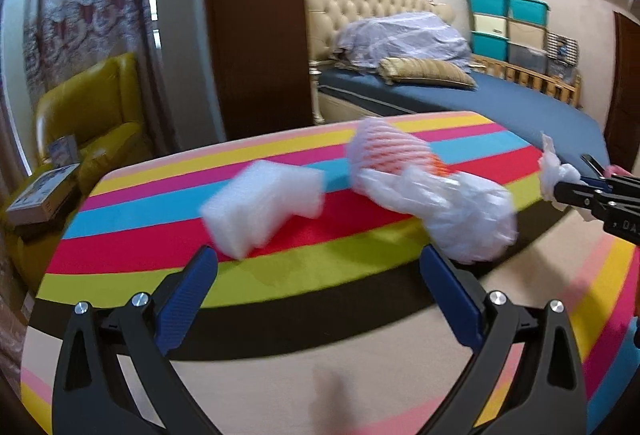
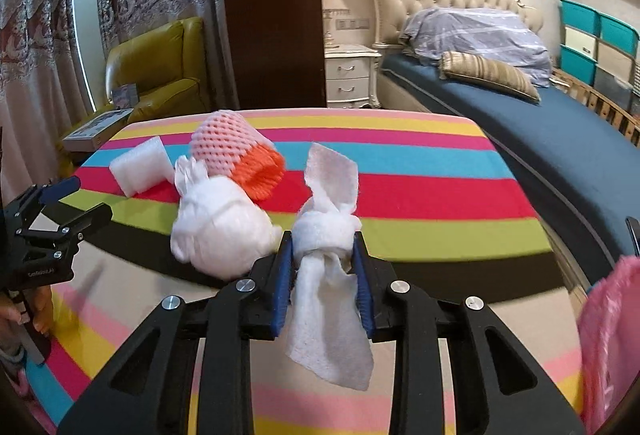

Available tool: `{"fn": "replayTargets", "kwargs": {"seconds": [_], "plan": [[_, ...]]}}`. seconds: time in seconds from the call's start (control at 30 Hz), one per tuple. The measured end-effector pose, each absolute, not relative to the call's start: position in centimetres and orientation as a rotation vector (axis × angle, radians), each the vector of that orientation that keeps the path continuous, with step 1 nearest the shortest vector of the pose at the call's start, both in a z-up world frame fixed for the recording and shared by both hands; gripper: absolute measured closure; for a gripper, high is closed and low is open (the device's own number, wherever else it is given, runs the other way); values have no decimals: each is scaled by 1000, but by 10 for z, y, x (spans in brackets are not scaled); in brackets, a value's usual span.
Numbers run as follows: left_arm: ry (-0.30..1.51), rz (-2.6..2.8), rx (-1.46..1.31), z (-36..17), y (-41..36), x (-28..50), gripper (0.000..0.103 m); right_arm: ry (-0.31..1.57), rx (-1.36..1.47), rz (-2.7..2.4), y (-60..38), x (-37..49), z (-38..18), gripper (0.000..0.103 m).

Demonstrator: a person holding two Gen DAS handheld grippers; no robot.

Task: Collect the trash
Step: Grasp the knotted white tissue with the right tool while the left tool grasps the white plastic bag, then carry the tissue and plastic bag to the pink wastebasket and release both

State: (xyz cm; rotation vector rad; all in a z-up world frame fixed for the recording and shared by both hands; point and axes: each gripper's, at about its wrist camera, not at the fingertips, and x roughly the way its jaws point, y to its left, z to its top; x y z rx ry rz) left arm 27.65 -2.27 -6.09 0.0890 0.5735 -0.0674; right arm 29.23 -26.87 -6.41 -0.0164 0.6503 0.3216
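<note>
From my left wrist camera, my left tongs [image 1: 316,267] stand wide apart with nothing between the blue pads, poised over the near edge of the striped table [image 1: 132,247]. Ahead lie three pieces of trash, all blurred: a white foam block [image 1: 262,209] just beyond the left pad, a crumpled white plastic bag [image 1: 452,213] near the right pad, and a pink-and-orange foam net sleeve [image 1: 386,147] touching the bag's far side. At the right edge my right tongs [image 1: 560,189] come in, pinched on a knotted white tissue [image 1: 554,167]. A bed [image 1: 500,103] stands behind the table.

From my right wrist camera, my right tongs [image 2: 324,247] are drawn narrow, gripping the knotted white tissue [image 2: 328,227] at its knot; one tail sticks up, the other hangs down between the arms. The tissue is held above the table's near edge [image 2: 440,239]. The bag [image 2: 218,231], net sleeve [image 2: 236,151] and foam block [image 2: 138,165] rest on the stripes to the left. My left tongs [image 2: 82,199] show at the far left, jaws spread.
</note>
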Motion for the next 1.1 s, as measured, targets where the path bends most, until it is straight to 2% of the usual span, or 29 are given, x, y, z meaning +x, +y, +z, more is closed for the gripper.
{"fn": "replayTargets", "kwargs": {"seconds": [0.37, 0.73, 0.87, 0.9, 0.93, 1.0, 1.1], "plan": [[663, -216, 86, -63, -87, 283, 5, 611, 57, 300, -307, 258, -71, 75], [698, -180, 103, -72, -123, 332, 7, 581, 109, 291, -325, 245, -69, 74], [720, -180, 123, -76, -129, 341, 24, 576, 122, 291, -329, 242, -69, 74], [723, -182, 128, -76, -130, 341, 33, 575, 123, 291, -329, 241, -68, 74], [726, -185, 130, -77, -131, 343, 37, 576, 122, 292, -328, 241, -68, 74], [727, -200, 126, -77, -131, 344, 55, 577, 118, 293, -327, 240, -68, 74], [707, -224, 113, -75, -128, 338, 65, 578, 111, 297, -322, 238, -69, 74]]}}
